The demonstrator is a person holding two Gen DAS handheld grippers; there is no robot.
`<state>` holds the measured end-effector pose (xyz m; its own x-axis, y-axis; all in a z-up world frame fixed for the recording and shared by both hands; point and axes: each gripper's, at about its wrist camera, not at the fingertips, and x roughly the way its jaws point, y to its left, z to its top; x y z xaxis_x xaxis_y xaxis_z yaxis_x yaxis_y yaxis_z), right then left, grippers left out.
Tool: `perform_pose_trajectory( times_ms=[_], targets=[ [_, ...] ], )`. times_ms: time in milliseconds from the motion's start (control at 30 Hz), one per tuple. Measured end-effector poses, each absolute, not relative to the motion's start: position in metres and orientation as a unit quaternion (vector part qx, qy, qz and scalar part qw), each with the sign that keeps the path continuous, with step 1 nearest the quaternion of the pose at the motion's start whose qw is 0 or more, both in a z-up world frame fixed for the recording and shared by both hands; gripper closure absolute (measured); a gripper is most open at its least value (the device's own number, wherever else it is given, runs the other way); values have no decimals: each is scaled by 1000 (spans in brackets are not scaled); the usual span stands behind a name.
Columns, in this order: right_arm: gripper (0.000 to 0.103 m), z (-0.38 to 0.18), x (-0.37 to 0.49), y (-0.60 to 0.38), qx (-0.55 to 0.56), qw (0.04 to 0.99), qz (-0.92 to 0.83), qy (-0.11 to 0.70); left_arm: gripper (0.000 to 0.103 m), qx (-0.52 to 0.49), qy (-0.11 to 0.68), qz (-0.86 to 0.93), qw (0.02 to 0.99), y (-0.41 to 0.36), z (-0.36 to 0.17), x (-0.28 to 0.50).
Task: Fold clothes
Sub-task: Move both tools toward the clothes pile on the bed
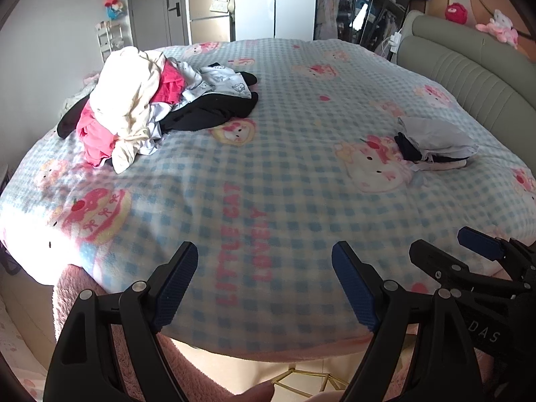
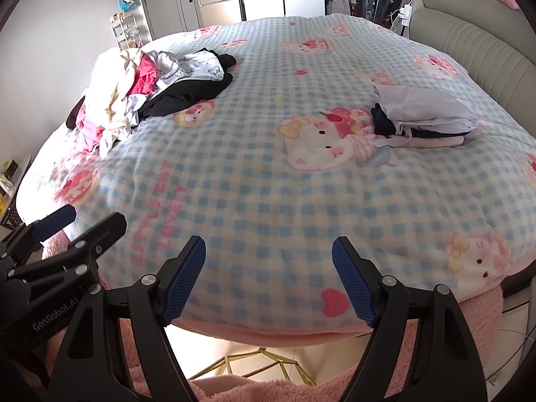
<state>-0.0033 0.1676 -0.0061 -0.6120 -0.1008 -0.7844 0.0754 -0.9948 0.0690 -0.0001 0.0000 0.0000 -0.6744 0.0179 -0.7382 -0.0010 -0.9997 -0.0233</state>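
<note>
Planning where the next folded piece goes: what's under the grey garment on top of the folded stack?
Under the grey garment lie a dark navy piece, then a pale pink one on the blanket. Whether more lies between them is covered.

Left gripper (image 1: 264, 268) jaws gape empty over the blanket (image 1: 284, 174), clothes pile (image 1: 147, 100) beyond.

pile (image 1: 147, 107) left on bed (image 1: 284, 181) | folded stack (image 1: 435, 144) right
</note>
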Motion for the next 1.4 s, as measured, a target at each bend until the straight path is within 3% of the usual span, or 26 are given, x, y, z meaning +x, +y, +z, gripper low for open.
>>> perform_pose_trajectory(
  times_ms=[167,367,667,1167,1400],
  targets=[
    [23,1,-6,154,425,55,-903,29,19,-417,-37,908,24,-10,0,-14],
    [23,24,-57,145,420,104,-902,8,19,-392,-32,919,15,-32,10,-37],
    [23,50,-134,83,386,144,-908,75,19,-373,-61,925,-39,-118,18,-84],
    [23,22,-244,-72,420,250,-869,81,19,-375,-152,903,-142,-275,-12,-184],
    [23,5,-307,-133,435,256,-860,80,19,-373,-194,900,-117,-310,-47,-242]
  ],
)
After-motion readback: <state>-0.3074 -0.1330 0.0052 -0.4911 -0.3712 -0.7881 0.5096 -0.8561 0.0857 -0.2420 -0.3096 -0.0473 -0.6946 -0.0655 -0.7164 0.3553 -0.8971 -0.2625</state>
